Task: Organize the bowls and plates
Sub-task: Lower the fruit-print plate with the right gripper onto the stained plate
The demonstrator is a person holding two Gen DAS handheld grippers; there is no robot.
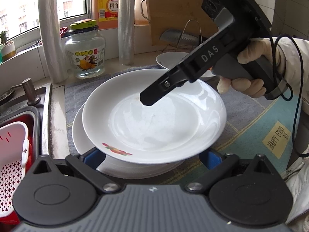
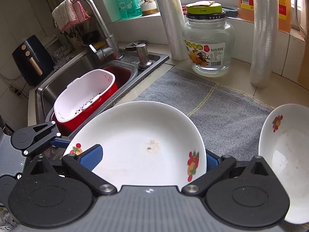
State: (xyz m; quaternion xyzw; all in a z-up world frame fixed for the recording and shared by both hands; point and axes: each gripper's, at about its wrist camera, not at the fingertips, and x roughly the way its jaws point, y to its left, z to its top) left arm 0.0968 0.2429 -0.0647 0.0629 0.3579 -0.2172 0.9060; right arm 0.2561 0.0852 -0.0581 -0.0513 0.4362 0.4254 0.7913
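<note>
Your left gripper (image 1: 152, 160) stands open around the near rim of the top plate (image 1: 154, 116), which sits skewed on the plate stack (image 1: 81, 135) on the grey mat (image 2: 222, 106). Right gripper (image 1: 146, 99) hovers over it, grip undeterminable (its tips hide each other). Stacking seems underway; next, square that plate, then fetch the bowl (image 2: 285, 150) beside it.

Bright window (image 1: 38, 2) daylight, plate (image 1: 154, 119) glare, fisheye-warped edges.

White fruit-print plate (image 2: 139, 145) between the wide-spread blue pads (image 2: 91, 157) of the right gripper (image 2: 150, 159), white bowl (image 2: 287, 154) just right, red-and-white colander (image 2: 85, 98) ahead-left in the sink (image 2: 63, 75).
</note>
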